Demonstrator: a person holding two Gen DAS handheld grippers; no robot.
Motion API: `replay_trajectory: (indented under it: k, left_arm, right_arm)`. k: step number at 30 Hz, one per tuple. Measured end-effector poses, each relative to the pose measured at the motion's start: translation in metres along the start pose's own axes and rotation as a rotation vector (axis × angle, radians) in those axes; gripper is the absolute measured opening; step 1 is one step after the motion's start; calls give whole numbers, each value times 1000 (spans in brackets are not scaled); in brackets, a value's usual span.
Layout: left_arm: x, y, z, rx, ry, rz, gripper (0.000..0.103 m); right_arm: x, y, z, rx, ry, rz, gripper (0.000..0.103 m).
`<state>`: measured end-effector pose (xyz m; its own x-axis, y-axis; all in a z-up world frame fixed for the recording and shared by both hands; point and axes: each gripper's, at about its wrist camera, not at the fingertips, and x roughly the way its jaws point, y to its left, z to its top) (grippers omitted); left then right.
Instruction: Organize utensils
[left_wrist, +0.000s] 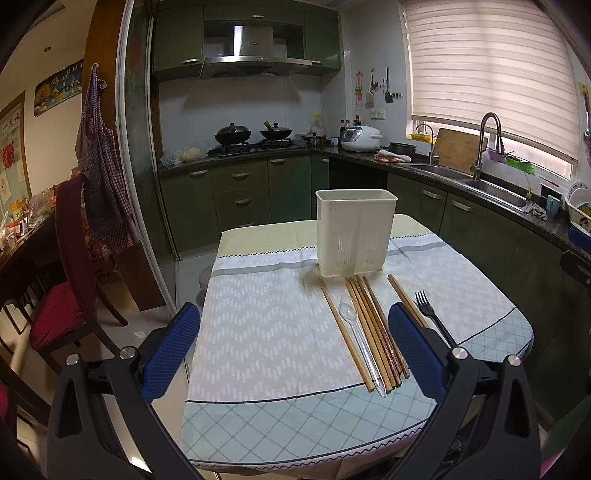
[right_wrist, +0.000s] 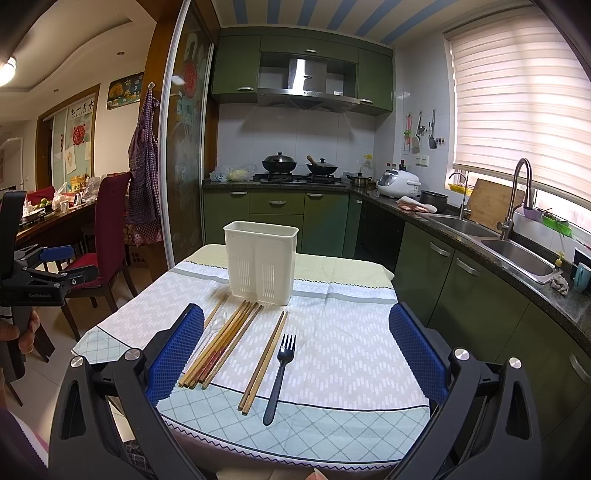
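A cream utensil holder (left_wrist: 355, 232) (right_wrist: 260, 260) stands upright on the clothed table (left_wrist: 258, 332) (right_wrist: 351, 332). In front of it lie several wooden chopsticks (left_wrist: 373, 328) (right_wrist: 221, 343), a clear plastic spoon (left_wrist: 356, 339) (right_wrist: 214, 326), a separate chopstick pair (left_wrist: 406, 301) (right_wrist: 264, 362) and a black fork (left_wrist: 430, 314) (right_wrist: 280, 369). My left gripper (left_wrist: 295, 347) hovers open above the table's near left part. My right gripper (right_wrist: 295, 350) is open too, with the fork and chopstick pair between its blue pads. The left gripper (right_wrist: 48, 273) also shows at the right wrist view's left edge, held by a hand.
A red-cushioned chair (left_wrist: 70, 280) (right_wrist: 107, 236) stands left of the table. Green cabinets, a counter with a double sink (left_wrist: 491, 184) (right_wrist: 517, 254) and a tap run along the right. A stove with pans (left_wrist: 255, 136) is at the back.
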<state>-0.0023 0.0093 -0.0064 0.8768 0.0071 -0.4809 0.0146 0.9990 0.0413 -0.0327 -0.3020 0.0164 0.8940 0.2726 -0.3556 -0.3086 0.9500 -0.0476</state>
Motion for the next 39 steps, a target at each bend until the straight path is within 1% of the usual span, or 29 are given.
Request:
replay_trajectory:
  k: [19, 27, 30, 39]
  left_arm:
    - [0, 3, -3, -3, 1, 2, 97]
    - [0, 5, -4, -4, 6, 6, 97]
    - [0, 5, -4, -4, 6, 6, 97]
    - [0, 6, -5, -4, 12, 6, 97]
  right_arm:
    - [1, 0, 0, 2, 3, 0, 99]
    - [16, -6, -11, 6, 9, -9, 99]
    - [13, -1, -6, 8, 15, -13, 99]
    - [18, 0, -8, 13, 31, -15, 99]
